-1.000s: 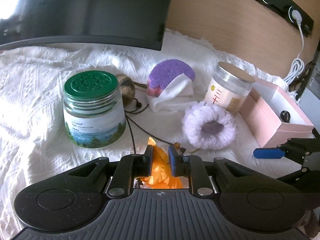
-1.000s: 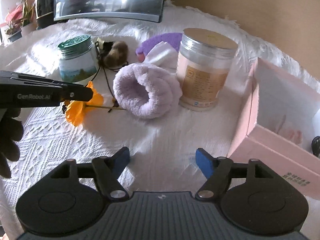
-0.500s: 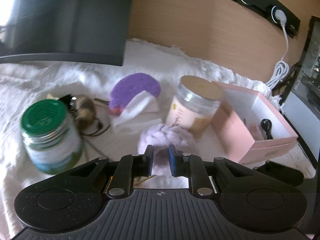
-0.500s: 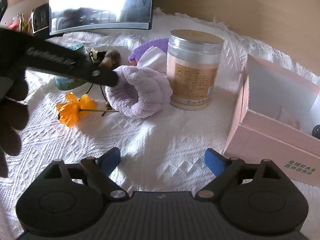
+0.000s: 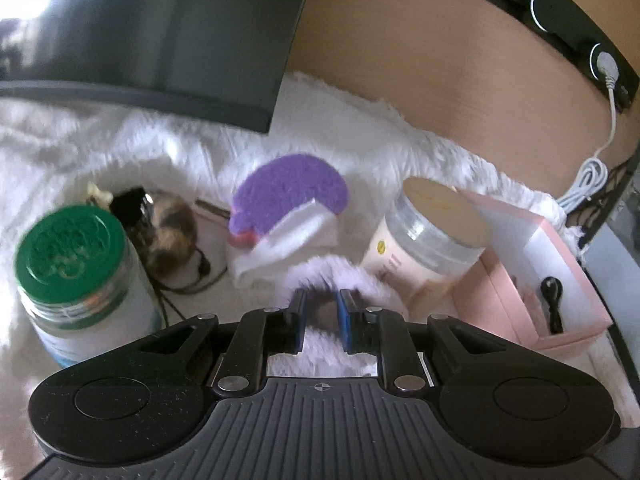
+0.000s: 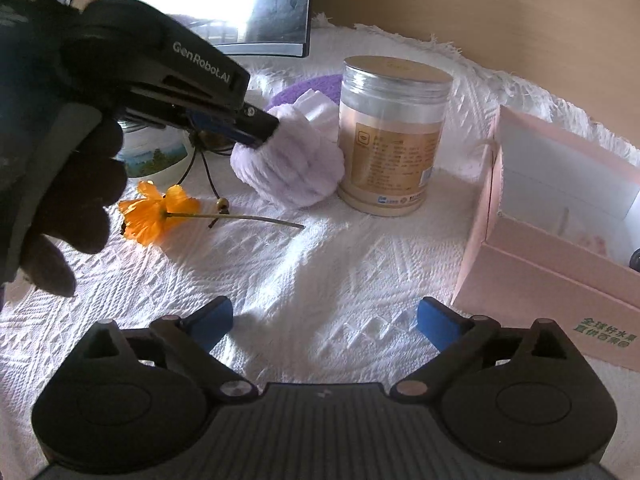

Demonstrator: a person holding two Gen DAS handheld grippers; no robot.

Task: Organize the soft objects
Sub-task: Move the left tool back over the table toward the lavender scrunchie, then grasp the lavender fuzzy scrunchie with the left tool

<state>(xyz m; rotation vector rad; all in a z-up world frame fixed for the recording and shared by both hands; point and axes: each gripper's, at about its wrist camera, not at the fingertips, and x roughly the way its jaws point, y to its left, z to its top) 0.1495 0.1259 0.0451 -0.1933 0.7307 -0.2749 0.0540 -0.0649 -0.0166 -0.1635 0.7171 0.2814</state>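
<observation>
A fluffy lilac scrunchie (image 6: pixel 290 170) lies on the white cloth beside a gold-lidded jar (image 6: pixel 390 136). My left gripper (image 5: pixel 320 312) has its jaws nearly shut at the scrunchie's (image 5: pixel 320 276) upper rim; a firm hold cannot be confirmed. From the right wrist view the left gripper (image 6: pixel 260 132) touches the scrunchie's top left. My right gripper (image 6: pixel 324 320) is open and empty above the bare cloth. An orange flower (image 6: pixel 156 214) lies loose on the cloth. A purple sponge with white cloth (image 5: pixel 288 204) sits behind.
A green-lidded jar (image 5: pixel 76 272) stands left, a brown furry charm with cords (image 5: pixel 170 236) beside it. An open pink box (image 6: pixel 560 216) stands right. A dark monitor (image 5: pixel 160 32) and wooden wall are behind. A white cable (image 5: pixel 596 160) hangs at right.
My left gripper let go of the orange flower, which now lies on the cloth, and moved right and forward to the lilac scrunchie. The right gripper stayed open and edged forward.
</observation>
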